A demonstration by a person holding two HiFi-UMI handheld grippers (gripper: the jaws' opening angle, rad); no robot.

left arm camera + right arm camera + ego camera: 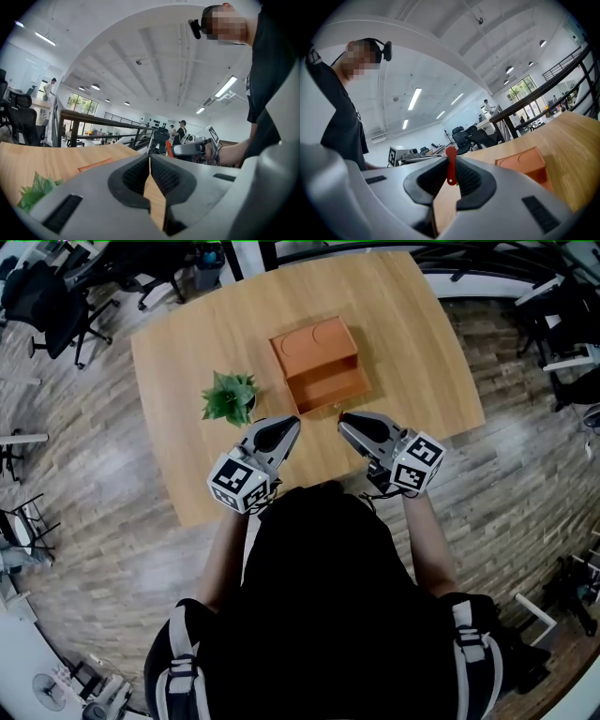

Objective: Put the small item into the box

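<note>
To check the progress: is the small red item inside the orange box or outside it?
Outside. The red item is pinched between the fingers of the right gripper, short of the open orange box.

A matt grain is seen on the pale wooden table (pixel 178 371); the open orange box (pixel 314 343) looks smooth and dull (plastic or card cannot be told). The left gripper (pixel 149 158) and right gripper (pixel 449 161) are cased in smooth grey plastic, with ribbed black pads (pixel 165 178); the small red flat piece (pixel 450 169) looks like smooth plastic.
</note>
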